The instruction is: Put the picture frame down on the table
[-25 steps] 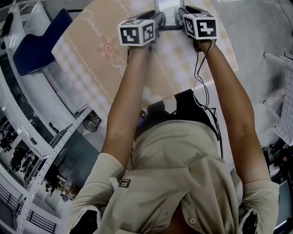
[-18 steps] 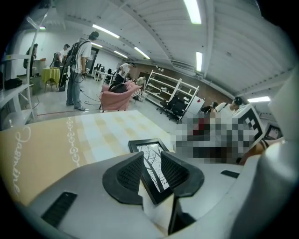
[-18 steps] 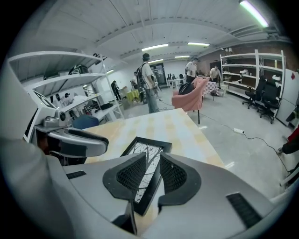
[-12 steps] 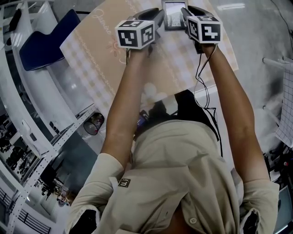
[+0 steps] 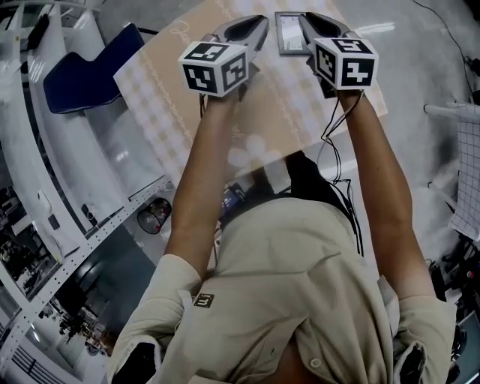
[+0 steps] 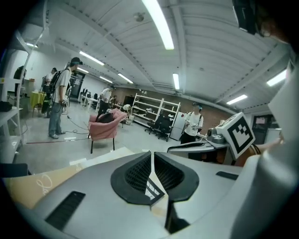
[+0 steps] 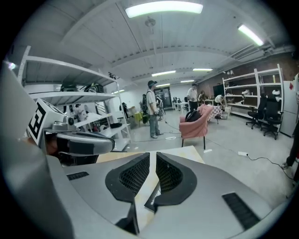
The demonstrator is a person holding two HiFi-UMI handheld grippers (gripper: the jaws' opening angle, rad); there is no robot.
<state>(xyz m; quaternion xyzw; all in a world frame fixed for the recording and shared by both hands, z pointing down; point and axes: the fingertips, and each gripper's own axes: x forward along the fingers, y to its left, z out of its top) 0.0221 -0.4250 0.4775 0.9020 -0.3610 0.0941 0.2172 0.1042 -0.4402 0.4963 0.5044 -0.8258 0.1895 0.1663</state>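
Observation:
The picture frame point(image 5: 290, 34), small and grey with a pale middle, sits level between my two grippers just above the beige checked tablecloth point(image 5: 169, 86). My left gripper point(image 5: 260, 27) holds its left edge and my right gripper point(image 5: 306, 21) its right edge. In the left gripper view the jaws point(image 6: 152, 161) stand nearly together with a thin striped edge of the frame point(image 6: 152, 189) between them. The right gripper view shows the same: the gripper point(image 7: 153, 161) is shut on a dark edge of the frame point(image 7: 153, 195). Whether the frame touches the cloth is hidden.
A blue chair point(image 5: 84, 69) stands left of the table, with white shelving point(image 5: 52, 195) beyond it. A black cable point(image 5: 330, 142) hangs from the right gripper. Farther off in the room are a pink armchair point(image 7: 198, 122), several people and shelf racks point(image 6: 154, 109).
Both grippers and the frame have come down toward me in the head view. The frame, cut off by the top edge before, now shows almost whole over the cloth.

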